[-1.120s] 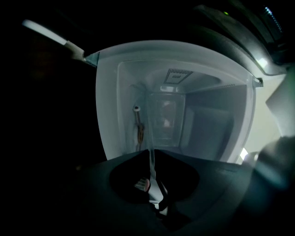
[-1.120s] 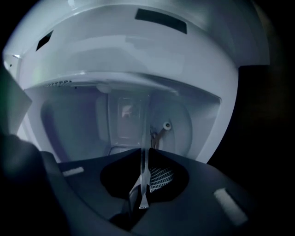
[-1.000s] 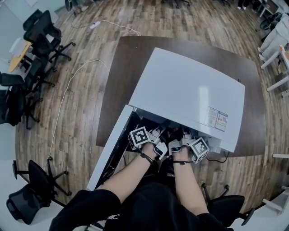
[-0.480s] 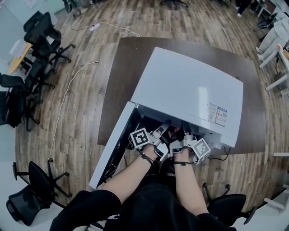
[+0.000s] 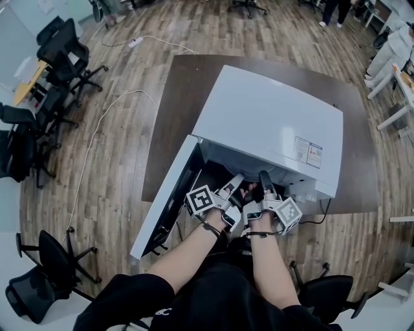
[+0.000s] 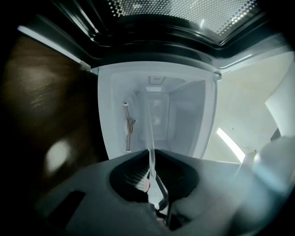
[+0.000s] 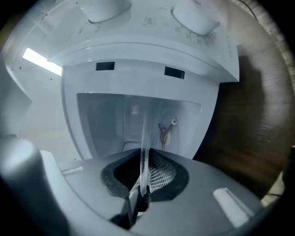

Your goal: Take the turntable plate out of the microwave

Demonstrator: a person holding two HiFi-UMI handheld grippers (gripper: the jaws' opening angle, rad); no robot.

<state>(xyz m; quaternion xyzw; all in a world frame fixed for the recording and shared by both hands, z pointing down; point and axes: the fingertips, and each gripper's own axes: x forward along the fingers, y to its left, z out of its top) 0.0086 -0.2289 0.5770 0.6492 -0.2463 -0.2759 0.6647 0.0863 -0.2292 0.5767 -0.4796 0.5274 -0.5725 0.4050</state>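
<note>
The white microwave (image 5: 272,123) stands on a dark brown table (image 5: 174,90), its door (image 5: 165,197) swung open to the left. The clear glass turntable plate shows edge-on as a thin pale strip in the left gripper view (image 6: 150,133) and in the right gripper view (image 7: 144,147). My left gripper (image 6: 151,173) is shut on its rim, and so is my right gripper (image 7: 142,184). In the head view, the left gripper (image 5: 234,181) and the right gripper (image 5: 264,178) sit side by side at the cavity mouth. There the glass itself is hard to make out. A tan roller support (image 6: 129,126) remains inside the cavity.
Two control knobs (image 7: 193,14) sit on the microwave's panel. A power cord (image 5: 320,216) hangs at the microwave's right. Office chairs (image 5: 61,52) stand on the wooden floor to the left, with a white cable (image 5: 97,136) lying beside the table.
Both grippers have drawn back out of the cavity mouth toward me with the plate. More of their jaws now shows outside the microwave.
</note>
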